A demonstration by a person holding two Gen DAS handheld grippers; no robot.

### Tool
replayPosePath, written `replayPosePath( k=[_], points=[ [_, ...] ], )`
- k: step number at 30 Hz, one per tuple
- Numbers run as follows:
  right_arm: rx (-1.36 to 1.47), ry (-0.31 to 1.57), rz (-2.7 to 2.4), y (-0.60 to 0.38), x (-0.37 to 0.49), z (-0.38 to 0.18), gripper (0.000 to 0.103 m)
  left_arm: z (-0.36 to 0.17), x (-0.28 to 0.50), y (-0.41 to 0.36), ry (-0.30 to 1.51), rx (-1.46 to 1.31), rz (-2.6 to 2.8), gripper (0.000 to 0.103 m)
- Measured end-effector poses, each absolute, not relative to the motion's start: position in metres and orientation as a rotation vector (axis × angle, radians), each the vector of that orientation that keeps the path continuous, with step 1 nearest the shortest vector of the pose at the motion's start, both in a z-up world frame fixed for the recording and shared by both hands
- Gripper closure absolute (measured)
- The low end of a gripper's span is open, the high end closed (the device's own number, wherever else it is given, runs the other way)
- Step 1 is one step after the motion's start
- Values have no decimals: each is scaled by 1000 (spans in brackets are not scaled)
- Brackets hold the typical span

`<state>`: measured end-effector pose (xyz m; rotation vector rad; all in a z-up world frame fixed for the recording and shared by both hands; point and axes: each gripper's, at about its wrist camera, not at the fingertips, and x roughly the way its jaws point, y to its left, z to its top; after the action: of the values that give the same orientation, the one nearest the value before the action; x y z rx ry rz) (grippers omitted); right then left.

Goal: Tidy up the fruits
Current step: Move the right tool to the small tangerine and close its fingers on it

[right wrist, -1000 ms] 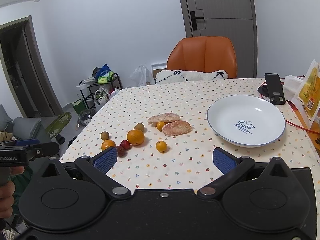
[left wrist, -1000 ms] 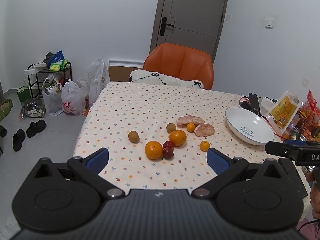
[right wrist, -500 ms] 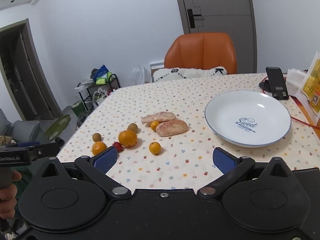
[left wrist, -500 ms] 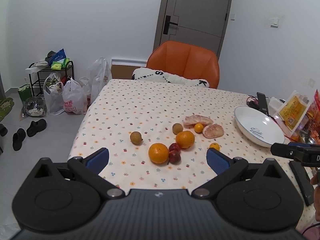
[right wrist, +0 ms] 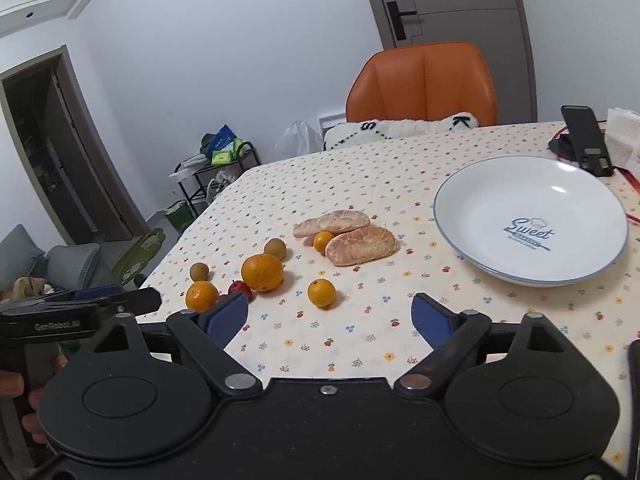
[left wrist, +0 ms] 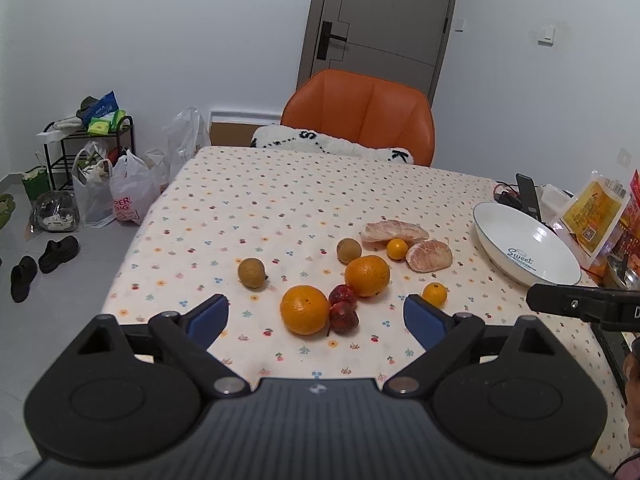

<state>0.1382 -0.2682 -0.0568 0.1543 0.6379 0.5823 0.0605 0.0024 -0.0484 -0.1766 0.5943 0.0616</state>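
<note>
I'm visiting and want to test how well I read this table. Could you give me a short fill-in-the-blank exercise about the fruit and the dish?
1. The white plate has ____ fruit on it.
2. The chair behind the table is coloured ____.
3. The word printed on the plate is ____.
4. The jaws of both the left gripper and the right gripper are ____.

Missing words: no; orange; Sweet; open
</note>
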Motion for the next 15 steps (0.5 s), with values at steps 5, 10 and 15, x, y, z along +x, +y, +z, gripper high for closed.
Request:
replayPosePath(
  k=[5, 10, 15],
  points=[
    [162, 661, 594, -265, 147, -65, 23, -56, 72, 3, 609, -184, 56, 18],
    [159, 688, 613, -258, 157, -73, 34, -63, 83, 5, 628, -191, 54, 30],
    [153, 710, 641, -248, 168, -78, 39, -71, 92, 10, 647, -197, 70, 37]
  ],
)
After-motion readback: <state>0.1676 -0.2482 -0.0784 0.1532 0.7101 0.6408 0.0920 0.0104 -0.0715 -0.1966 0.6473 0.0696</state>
